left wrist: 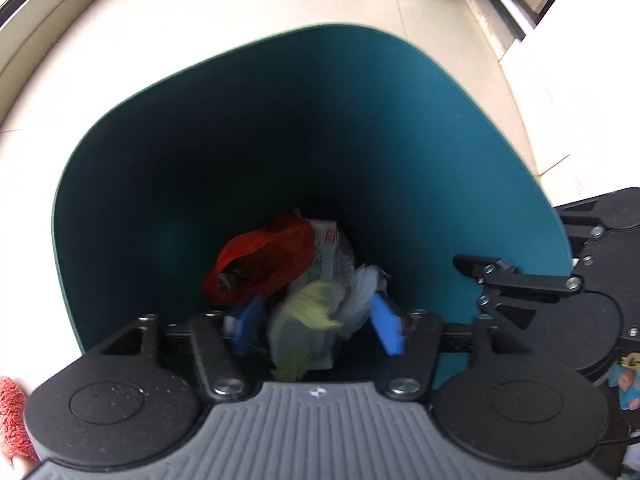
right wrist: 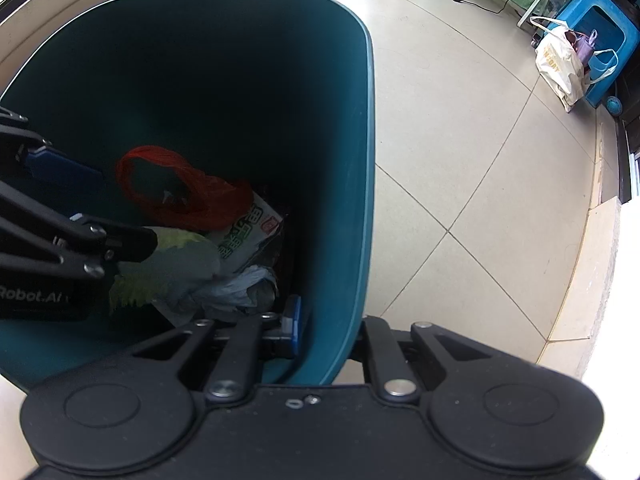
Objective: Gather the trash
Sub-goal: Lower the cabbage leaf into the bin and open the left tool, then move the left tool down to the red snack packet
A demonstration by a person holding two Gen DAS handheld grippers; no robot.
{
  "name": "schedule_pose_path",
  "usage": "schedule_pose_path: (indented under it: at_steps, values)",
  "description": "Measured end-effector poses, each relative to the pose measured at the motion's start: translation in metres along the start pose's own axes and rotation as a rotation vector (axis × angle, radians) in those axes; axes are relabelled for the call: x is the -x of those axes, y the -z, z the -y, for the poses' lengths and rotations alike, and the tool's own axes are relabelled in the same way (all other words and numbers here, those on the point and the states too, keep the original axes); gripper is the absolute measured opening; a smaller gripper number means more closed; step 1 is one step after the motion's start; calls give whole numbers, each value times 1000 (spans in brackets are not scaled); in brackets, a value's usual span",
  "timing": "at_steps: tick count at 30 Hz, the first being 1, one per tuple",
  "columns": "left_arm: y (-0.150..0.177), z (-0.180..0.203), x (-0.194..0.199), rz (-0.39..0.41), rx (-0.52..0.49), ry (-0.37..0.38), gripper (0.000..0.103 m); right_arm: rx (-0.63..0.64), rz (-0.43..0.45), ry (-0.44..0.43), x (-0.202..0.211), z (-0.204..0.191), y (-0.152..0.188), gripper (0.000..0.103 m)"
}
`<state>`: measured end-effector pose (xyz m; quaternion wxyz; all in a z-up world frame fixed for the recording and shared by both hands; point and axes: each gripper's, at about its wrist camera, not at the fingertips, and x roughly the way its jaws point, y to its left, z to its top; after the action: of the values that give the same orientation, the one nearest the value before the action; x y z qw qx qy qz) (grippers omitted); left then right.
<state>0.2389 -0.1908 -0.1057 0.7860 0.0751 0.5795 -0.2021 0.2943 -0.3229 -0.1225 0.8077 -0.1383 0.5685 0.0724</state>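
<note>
Crumpled grey-and-yellow wrapper (left wrist: pixel 308 320), blurred, sits between the left gripper (left wrist: pixel 318 326) fingers, spread wide and released, inside the teal bin (left wrist: pixel 440 120). It may snag on a finger instead of dropping. Right gripper (right wrist: pixel 320 332) pinches the bin's thin, smooth plastic wall; a slip could tip it. Red mesh bag (right wrist: pixel 180 188) and printed packet (right wrist: pixel 248 228) lie below.

Smooth matt plastic bin (left wrist: pixel 400 128), crinkled red plastic bag (left wrist: pixel 264 264) — glossy, pale floor tiles (right wrist: pixel 480 160) — smooth

Pale tiled floor (right wrist: pixel 460 128), brightly lit; blue plastic stool (right wrist: pixel 608 36) at far wall.
</note>
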Motion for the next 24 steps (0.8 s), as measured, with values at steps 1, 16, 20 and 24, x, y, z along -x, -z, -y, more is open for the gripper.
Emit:
schedule_pose_path:
  at_steps: [1, 16, 20, 24]
  values:
    - [1, 0, 2, 8, 2, 7, 67, 0, 0, 0, 0, 0, 0, 12]
    - [12, -9, 50, 95, 15, 33, 67, 5, -6, 5, 1, -3, 0, 12]
    - [21, -22, 74, 134, 24, 14, 67, 10, -7, 10, 1, -5, 0, 12]
    - [33, -42, 99, 173, 51, 16, 67, 5, -10, 10, 1, -5, -1, 12]
